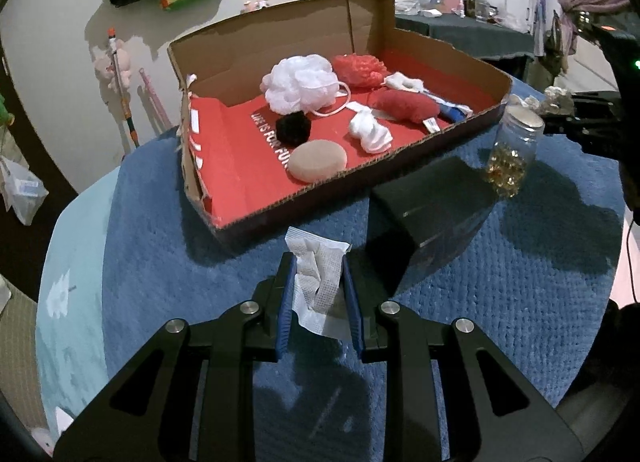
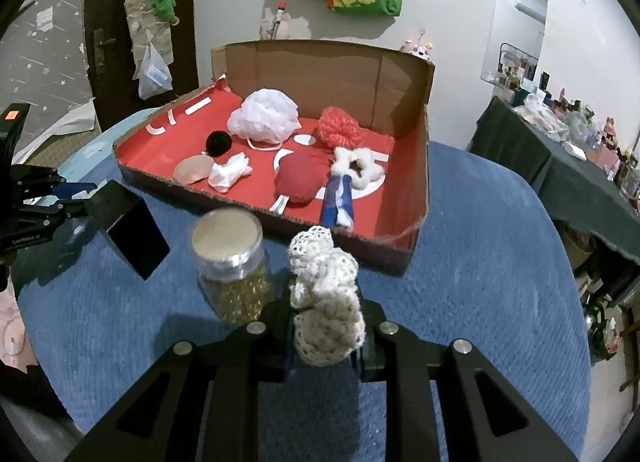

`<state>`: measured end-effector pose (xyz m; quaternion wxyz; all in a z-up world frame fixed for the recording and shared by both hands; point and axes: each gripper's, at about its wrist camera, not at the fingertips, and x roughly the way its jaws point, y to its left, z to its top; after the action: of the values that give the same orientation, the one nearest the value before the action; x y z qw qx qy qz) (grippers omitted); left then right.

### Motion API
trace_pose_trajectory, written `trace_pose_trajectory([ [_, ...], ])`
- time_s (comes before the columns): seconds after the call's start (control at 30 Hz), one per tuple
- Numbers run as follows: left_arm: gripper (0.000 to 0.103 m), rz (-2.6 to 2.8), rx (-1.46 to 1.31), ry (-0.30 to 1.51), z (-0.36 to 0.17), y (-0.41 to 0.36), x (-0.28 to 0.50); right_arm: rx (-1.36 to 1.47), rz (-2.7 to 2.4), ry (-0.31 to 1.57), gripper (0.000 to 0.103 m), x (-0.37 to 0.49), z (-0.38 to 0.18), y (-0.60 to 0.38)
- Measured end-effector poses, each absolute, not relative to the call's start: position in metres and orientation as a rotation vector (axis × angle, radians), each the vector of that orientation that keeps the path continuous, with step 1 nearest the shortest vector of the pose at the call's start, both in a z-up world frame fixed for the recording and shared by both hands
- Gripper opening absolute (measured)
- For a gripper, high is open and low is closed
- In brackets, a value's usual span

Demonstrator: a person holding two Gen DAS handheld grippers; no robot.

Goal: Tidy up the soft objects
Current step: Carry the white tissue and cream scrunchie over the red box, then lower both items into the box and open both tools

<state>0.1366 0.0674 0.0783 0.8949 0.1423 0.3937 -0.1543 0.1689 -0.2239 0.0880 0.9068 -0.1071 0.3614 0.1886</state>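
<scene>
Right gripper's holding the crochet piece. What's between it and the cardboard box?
In the right wrist view, only bare blue mat separates the crochet piece from the cardboard box. The glass jar stands just left of that path.

- The room is a bit dim, and the colours look bluish and cold.
- Light falls from above. Dark shadows lie on the blue cloth (image 1: pixel 500 282) under the left gripper (image 1: pixel 319 262) and to its right.
- The black box (image 1: pixel 424 202) has a small shiny streak on its near edge.
- The jar (image 2: pixel 230 258) lid glows pale just left of the right gripper (image 2: pixel 324 286).
- The cream crochet piece (image 2: pixel 326 294) held there looks soft and fuzzy.
- Both pictures bend round at the edges, and the corners go black.
- The far walls look grainy.
</scene>
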Motion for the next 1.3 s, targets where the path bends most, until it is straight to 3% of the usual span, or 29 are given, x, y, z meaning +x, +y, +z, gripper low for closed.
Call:
trace_pose_trajectory([
  [0.73, 0.022, -0.471, 0.250, 0.824, 0.119, 0.021, 0.225, -0.139, 0.559, 0.776, 0.023, 0.254, 0.128, -0.192],
  [1.3, 0.022, -0.443, 0.277, 0.976, 0.090, -0.028, 0.322, -0.065, 0.572, 1.001, 0.023, 0.375, 0.098, -0.139],
])
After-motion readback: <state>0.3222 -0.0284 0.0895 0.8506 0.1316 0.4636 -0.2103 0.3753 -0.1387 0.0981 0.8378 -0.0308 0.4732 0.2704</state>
